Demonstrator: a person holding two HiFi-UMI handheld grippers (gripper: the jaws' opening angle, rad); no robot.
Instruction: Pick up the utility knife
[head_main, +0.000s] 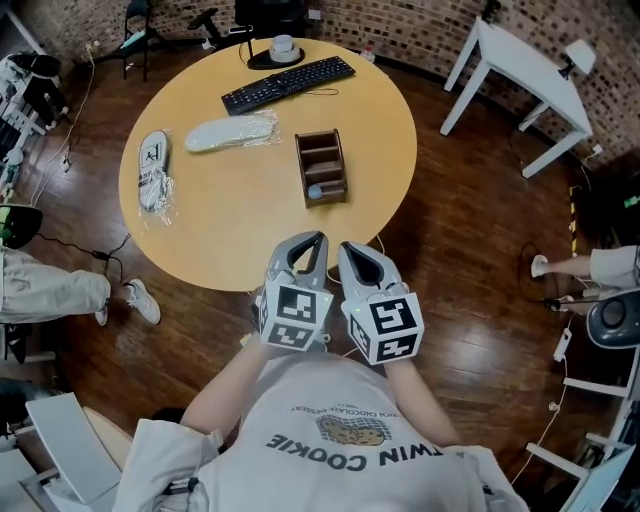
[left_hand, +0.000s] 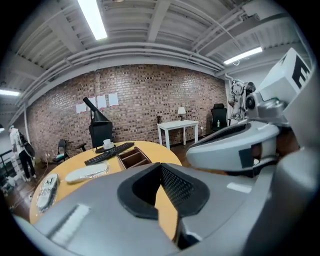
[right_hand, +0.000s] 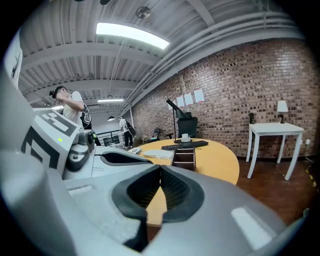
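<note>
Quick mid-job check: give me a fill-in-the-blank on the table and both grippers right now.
The left gripper and the right gripper both have jaws ____, with nothing between them.
The table has a top that is ____ in shape.
In the head view, the wooden organizer stands ____ the keyboard and the grippers.
Missing words: shut; round; between.

Tan table (head_main: 240, 205); black keyboard (head_main: 288, 84); brown organizer (head_main: 321, 167).
</note>
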